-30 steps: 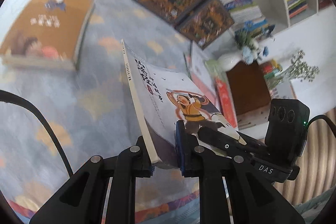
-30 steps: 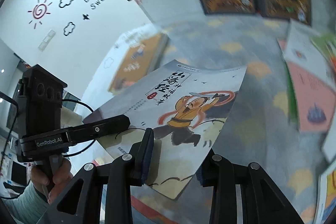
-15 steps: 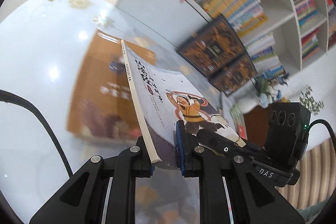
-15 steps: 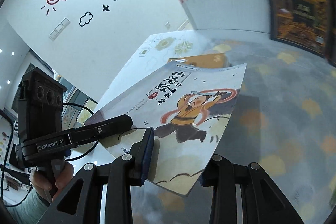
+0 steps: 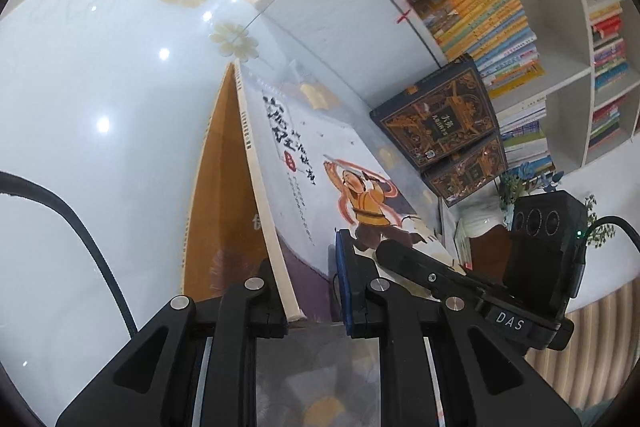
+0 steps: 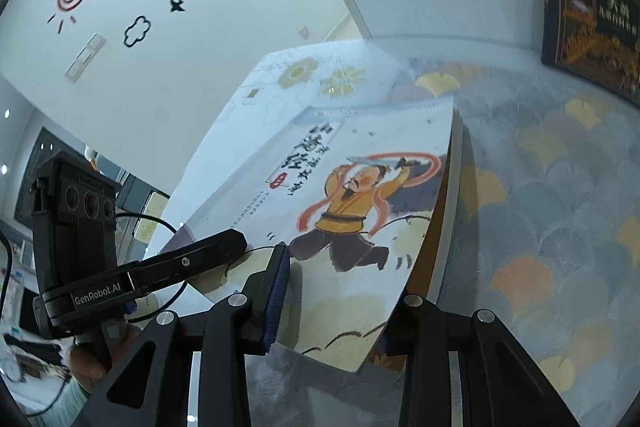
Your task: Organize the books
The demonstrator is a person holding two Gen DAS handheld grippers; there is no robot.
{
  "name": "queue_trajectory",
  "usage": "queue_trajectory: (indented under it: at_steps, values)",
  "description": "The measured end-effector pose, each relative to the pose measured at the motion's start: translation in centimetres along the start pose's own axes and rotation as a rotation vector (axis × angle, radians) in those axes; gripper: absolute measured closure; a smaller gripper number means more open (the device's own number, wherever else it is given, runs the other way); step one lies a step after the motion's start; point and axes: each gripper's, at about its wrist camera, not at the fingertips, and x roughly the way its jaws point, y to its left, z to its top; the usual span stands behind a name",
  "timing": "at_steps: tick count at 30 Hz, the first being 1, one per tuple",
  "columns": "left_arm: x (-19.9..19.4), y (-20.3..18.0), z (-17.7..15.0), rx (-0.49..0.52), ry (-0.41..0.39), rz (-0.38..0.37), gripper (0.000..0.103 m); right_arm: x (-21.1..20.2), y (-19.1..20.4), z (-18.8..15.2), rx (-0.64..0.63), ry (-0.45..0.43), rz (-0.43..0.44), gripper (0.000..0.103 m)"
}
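Both grippers clamp the same book, a white picture book [image 5: 320, 163] w/ a sword-swinging figure in an orange tunic on the cover.

Left gripper [image 5: 310, 291]: jaws nearly closed, pinching the book at its near corner by the spine. Book runs from the pads toward 12 o'clock, spine edge on the left, cover facing 3 o'clock.

Right gripper [image 6: 340, 303]: jaws narrow, gripping the book's near edge. The blue pad sits on the cover, the other finger is behind the book. Book extends toward 12–1 o'clock.

Book is directly over an orange book [image 5: 224, 187] lying by the edge of the leaf-pattern rug [image 6: 540, 207]; can't tell if they touch.

Two dark ornate books [image 5: 440, 115] lean on the bookshelf [image 5: 568, 67] at 2 o'clock in left view.
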Motion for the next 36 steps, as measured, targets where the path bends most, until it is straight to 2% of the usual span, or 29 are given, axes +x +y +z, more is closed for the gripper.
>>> queue_trajectory:
  at_steps: [4,6,11,16,19,21,22,23,28,36]
  values:
    - [0.1,0.6,-0.6,-0.007,0.007,0.055,0.083,0.7,-0.5,-0.3,0.036,0.019,-0.005,0.069]
    - [-0.2,1.6,-1.1,-0.044,0.010,0.078,0.076,1.4,-1.0,-0.5,0.062,0.055,-0.011,0.068]
    - [-2.7,3.8,-3.3,-0.141,-0.023,0.150,0.076,2.5,-2.2,-2.1,0.112,0.153,0.014,0.067]
    - [-5.2,2.8,-7.1,-0.158,-0.046,0.200,0.075,0.6,-3.9,-5.1,0.147,0.181,0.064,0.065]
    - [-5.3,0.4,-10.2,-0.144,-0.034,0.216,0.075,-2.1,-5.7,-7.6,0.159,0.171,0.071,0.063]
    - [-4.8,-1.2,-12.0,-0.132,-0.016,0.218,0.075,-4.5,-7.2,-9.4,0.166,0.159,0.058,0.057]
    - [-4.3,-2.2,-12.9,-0.125,-0.003,0.218,0.075,-5.7,-8.1,-10.3,0.176,0.149,0.048,0.048]
    - [-3.6,-3.3,-13.8,-0.115,0.014,0.216,0.075,-6.7,-8.7,-10.9,0.187,0.138,0.042,0.046]
    - [0.5,-9.0,-17.1,-0.055,0.095,0.180,0.073,-14.5,-14.6,-16.5,0.293,0.073,0.001,0.046]
    - [5.5,-17.7,-20.3,0.057,0.163,0.130,0.044,-24.5,-22.1,-24.1,0.430,-0.039,-0.058,0.046]
